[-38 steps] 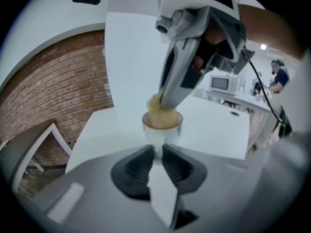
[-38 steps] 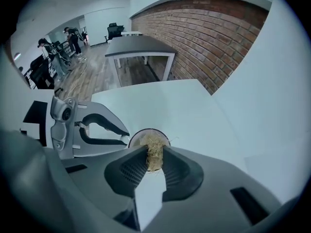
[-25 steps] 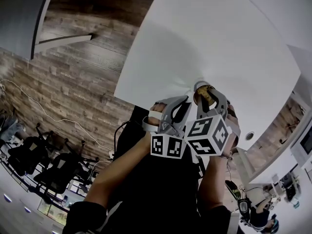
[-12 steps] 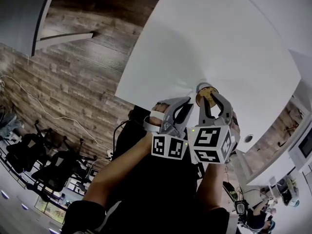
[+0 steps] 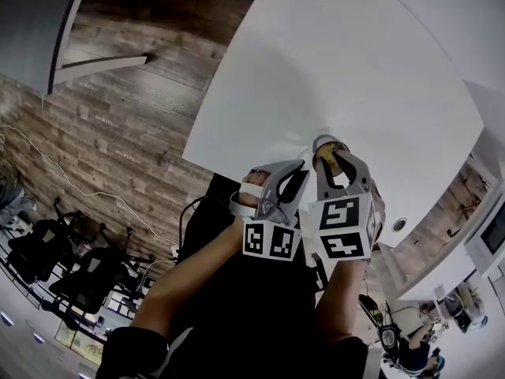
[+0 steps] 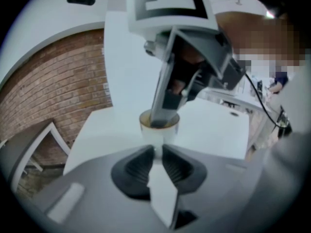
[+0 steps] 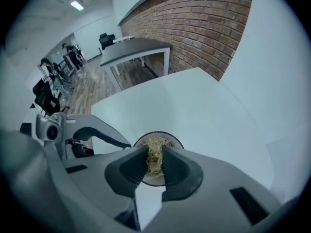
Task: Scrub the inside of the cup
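Grip first: my left gripper [image 6: 158, 152] clamps the wall of the white cylindrical cup [image 6: 160, 136] at centre frame, by the white table's [image 5: 355, 54] edge. I judge this steadies it while my right gripper [image 7: 155, 152], pinching a tan fibrous scrubber [image 7: 154, 141], works inside. The jaws hide the cup's floor.

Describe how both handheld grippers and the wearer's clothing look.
The left gripper and right gripper have grey moulded bodies with black ribbed pads. Each carries a white cube printed with black square markers. The person wears a dark top.
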Available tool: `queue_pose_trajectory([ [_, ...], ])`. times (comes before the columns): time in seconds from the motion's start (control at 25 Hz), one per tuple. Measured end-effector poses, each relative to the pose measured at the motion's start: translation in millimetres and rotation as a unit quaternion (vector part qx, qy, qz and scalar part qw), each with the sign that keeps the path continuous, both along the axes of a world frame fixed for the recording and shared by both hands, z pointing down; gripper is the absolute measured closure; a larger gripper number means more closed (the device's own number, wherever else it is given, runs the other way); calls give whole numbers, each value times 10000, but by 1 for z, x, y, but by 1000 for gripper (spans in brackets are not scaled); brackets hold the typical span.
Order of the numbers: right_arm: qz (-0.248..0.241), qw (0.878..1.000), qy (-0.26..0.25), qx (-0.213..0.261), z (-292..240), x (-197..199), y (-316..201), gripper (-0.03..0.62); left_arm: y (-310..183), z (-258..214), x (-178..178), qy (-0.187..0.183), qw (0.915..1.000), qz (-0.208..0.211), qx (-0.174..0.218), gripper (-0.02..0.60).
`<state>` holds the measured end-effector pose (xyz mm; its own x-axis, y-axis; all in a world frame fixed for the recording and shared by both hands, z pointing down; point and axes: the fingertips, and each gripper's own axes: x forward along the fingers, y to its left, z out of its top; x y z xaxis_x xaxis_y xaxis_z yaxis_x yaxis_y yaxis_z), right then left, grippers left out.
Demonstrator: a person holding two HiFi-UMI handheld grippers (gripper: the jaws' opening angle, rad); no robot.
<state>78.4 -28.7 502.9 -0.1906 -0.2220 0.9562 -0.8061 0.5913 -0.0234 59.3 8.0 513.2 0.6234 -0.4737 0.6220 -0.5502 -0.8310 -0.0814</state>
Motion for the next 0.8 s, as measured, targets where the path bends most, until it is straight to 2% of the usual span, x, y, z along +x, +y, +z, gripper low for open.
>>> queue_pose_trajectory([
  [0.16,354,9966,-741,-12,-30,3,3,531,-2,0,1,22,10000,-36,-53,522],
  [0.28,515,9948,-866,-173,-30,8,8,531,-2,0,2,44,9999,-77,-85,522],
  [0.44,413,9965,-616,-384,-7,6,12,531,-1,0,4,52,9998,-122,-149,522],
  [0.8,-46,9983,221,-545,16,8,3,533,0,1,3,-6,9999,-72,-75,522],
])
